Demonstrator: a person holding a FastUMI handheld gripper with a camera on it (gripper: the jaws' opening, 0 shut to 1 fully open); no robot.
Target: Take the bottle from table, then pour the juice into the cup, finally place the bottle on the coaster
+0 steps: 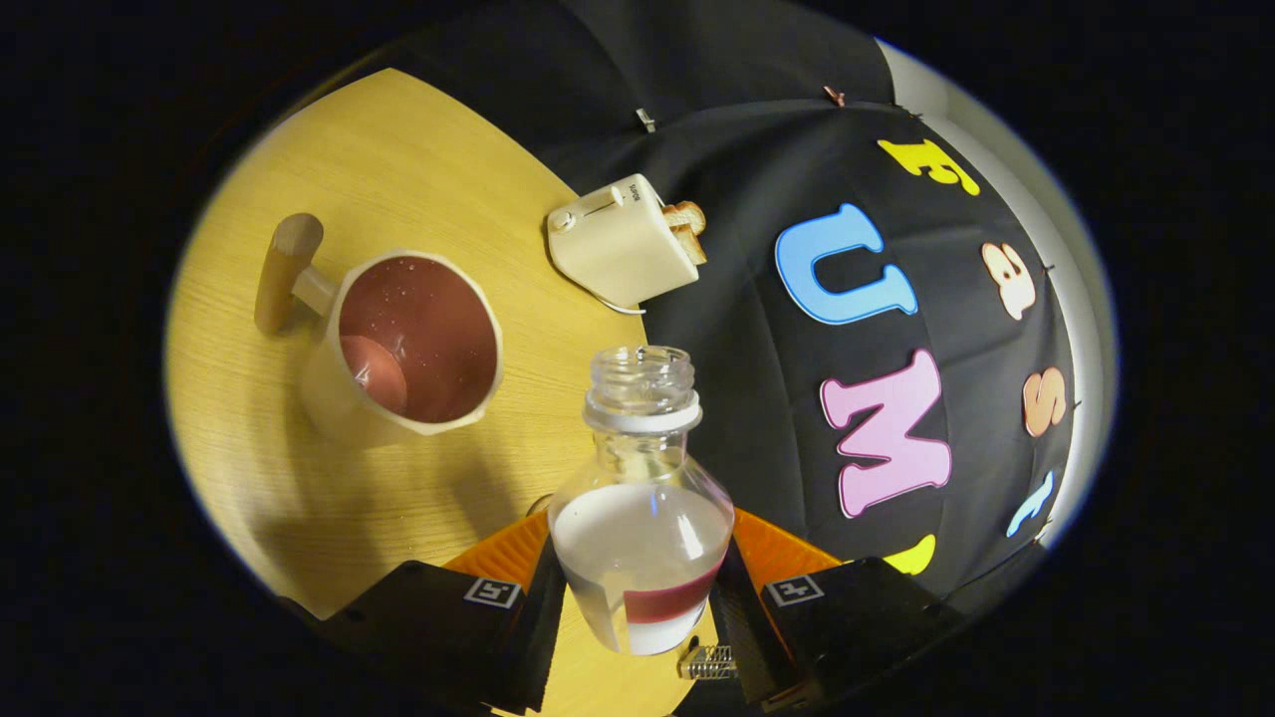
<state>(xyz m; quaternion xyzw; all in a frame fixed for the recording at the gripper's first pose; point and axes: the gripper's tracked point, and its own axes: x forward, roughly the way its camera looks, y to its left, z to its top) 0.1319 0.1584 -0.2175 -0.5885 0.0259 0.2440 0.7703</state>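
My gripper [637, 588] is shut on a clear uncapped plastic bottle [640, 498], both fingers pressing on its lower body. The bottle has a white neck ring, a red-and-white label near its base and pale liquid inside. It is held above the wooden table [299, 498], and the whole scene appears tilted. A cream cup [408, 344] with a reddish-brown inside and a wooden handle [287, 271] stands on the table, ahead of the fingers and to the left of the bottle's mouth. An orange ribbed coaster [772, 548] lies under and behind the bottle, partly hidden by the fingers.
A cream toaster [623, 242] with bread slices in its slots sits at the table's far edge, beyond the bottle. The booth's black cloth wall rises behind it. A small metal clip [709, 660] shows below the bottle's base.
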